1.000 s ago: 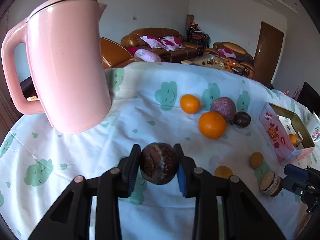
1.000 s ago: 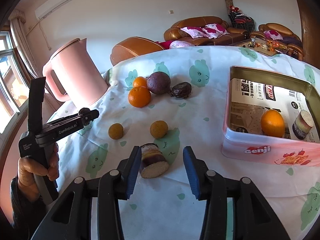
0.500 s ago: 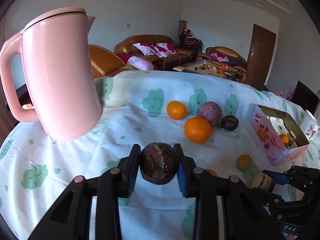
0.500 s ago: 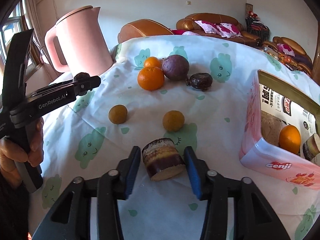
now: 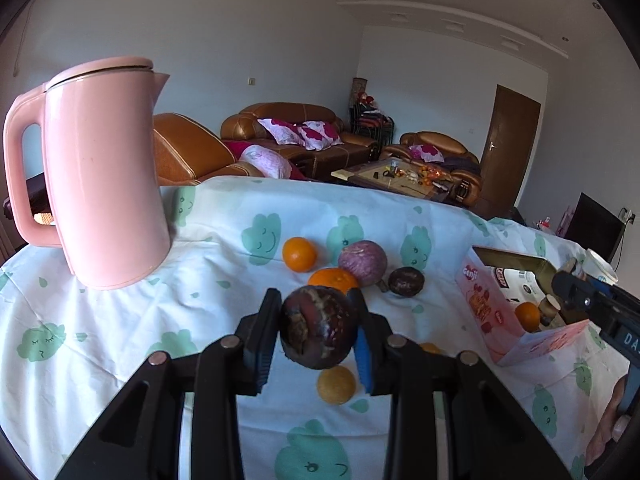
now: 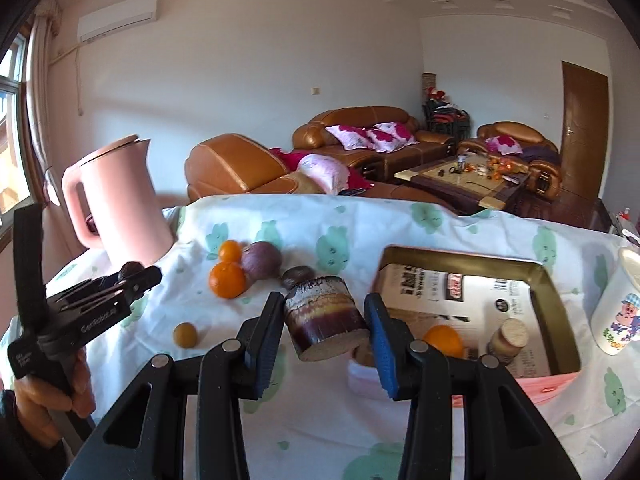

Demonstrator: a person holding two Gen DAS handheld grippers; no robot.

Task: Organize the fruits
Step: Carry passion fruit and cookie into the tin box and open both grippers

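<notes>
Left tongs (image 5: pixel 318 334) clamped on a dark passion fruit (image 5: pixel 318 328), right tongs (image 6: pixel 326 322) gripping a striped cylinder chunk (image 6: pixel 326 316) above the bench's (image 6: pixel 320 420) right side, by the pink "Genji" tin (image 5: pixel 486 304), "GenRobot.AI" on the left handle.

Matt cloth tablecloth (image 5: pixel 120 320) (glossy kettle (image 5: pixel 104 176))

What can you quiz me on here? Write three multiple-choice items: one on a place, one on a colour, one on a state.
1. The orange lying apart from the loose fruit is: A in the box; B on the floor; C on a chair.
2. The kettle is: A blue; B pink; C green.
3. The right claw is: A open and empty; B shut on an orange; C shut on the striped chunk.

A: the orange sits within the box's walls.
B: its body is pink all over.
C: both pads press the chunk's sides, clear of the cloth.
</notes>
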